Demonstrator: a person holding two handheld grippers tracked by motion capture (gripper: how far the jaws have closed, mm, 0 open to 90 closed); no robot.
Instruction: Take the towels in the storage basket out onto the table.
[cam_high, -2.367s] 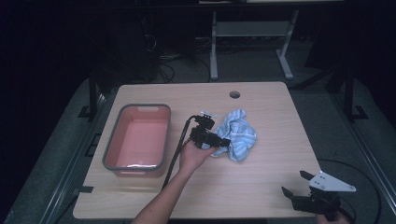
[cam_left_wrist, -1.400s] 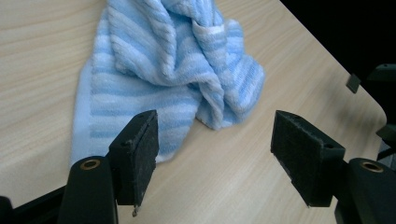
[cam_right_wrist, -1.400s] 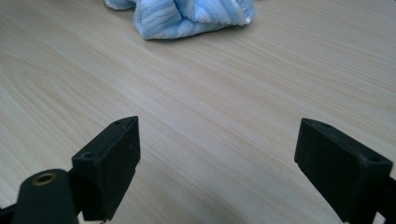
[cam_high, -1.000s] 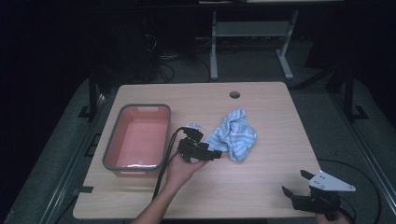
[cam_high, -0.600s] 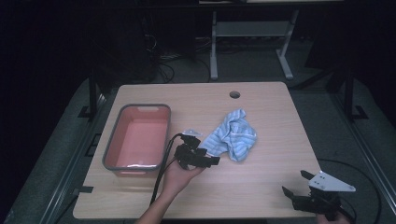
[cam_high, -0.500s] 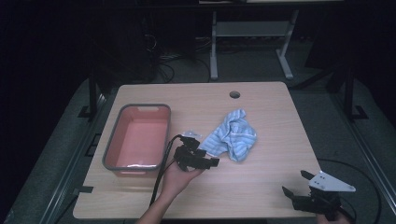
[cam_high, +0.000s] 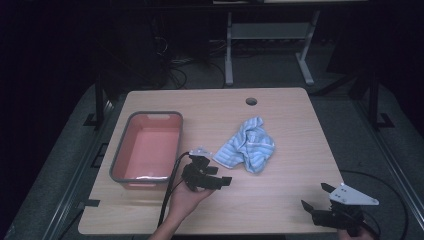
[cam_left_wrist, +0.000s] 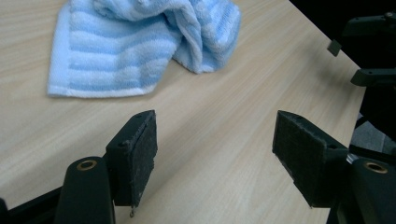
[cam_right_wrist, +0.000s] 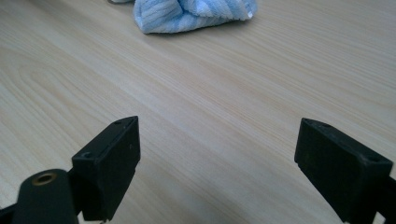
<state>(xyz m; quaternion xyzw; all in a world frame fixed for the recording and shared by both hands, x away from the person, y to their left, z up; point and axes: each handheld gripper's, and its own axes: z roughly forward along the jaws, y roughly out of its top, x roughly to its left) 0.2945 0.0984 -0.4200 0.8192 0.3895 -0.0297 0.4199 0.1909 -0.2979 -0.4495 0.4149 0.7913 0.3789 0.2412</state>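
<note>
On the table lie one blue striped towel, crumpled near the middle, and one pink tub to its left. Two grippers are out. Just beside the towel's near left corner, the left gripper has its jaws spread wide over bare wood, touching nothing. At the near right corner, well apart from the towel, the right gripper is likewise spread and empty.

This looks like a lab or test room. A plain wooden surface with a cable hole stands on dark carpet; behind the surface, loose cables lie beside a metal stand, everything around it dark.
</note>
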